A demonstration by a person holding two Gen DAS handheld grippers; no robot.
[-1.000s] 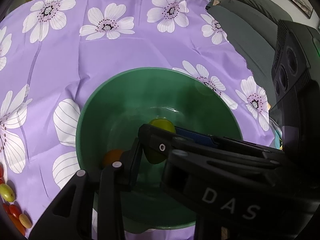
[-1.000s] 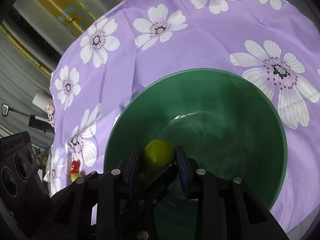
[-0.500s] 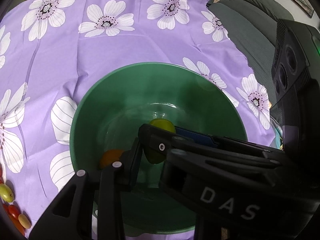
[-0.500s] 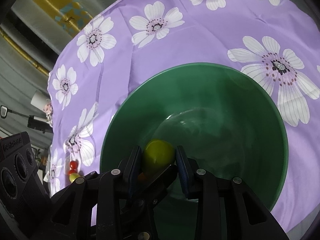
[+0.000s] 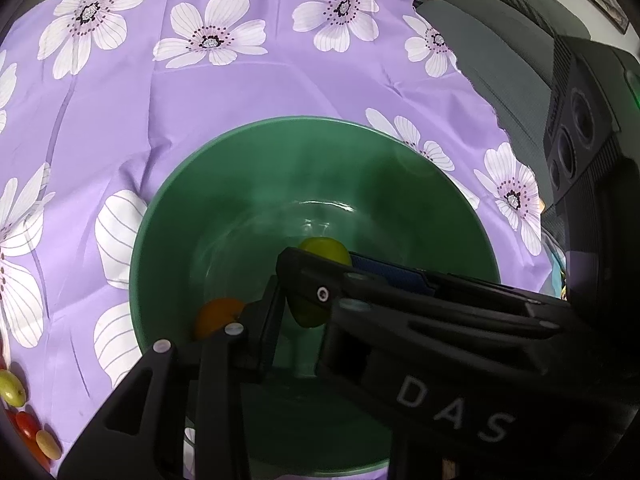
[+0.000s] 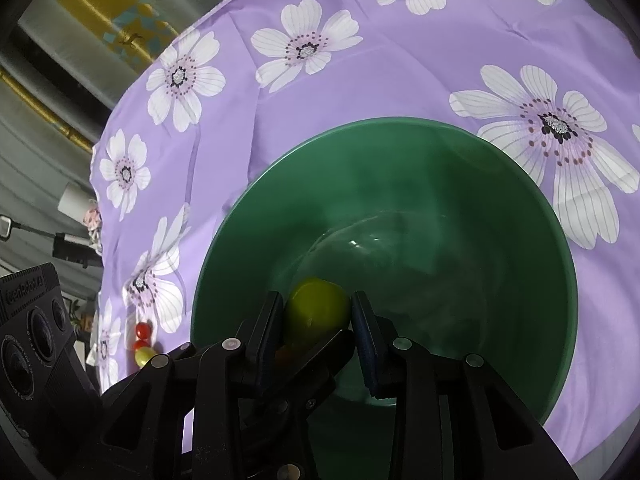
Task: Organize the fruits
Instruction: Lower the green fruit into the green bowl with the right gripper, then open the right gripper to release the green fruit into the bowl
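Note:
A green bowl (image 5: 240, 200) (image 6: 500, 280) sits on a purple flowered cloth (image 5: 240, 92). Both grippers reach down into it. My right gripper (image 6: 318, 312) is shut on a yellow-green fruit (image 6: 316, 304), with a pad on each side. In the left wrist view this gripper (image 5: 324, 254) crosses from the right, and the fruit (image 5: 322, 248) shows above and below its front finger. My left gripper (image 5: 308, 312) shows one finger (image 5: 268, 320); the other is hidden behind the right gripper. An orange fruit (image 5: 216, 316) lies in the bowl just left of that finger.
Small fruits lie on the cloth's left edge: a green one (image 5: 12, 388), a red one (image 5: 28, 426), an orange-yellow one (image 5: 48, 444). The right wrist view shows some of these small fruits (image 6: 142, 330) too. A grey sofa (image 5: 500, 40) stands past the cloth's far right edge.

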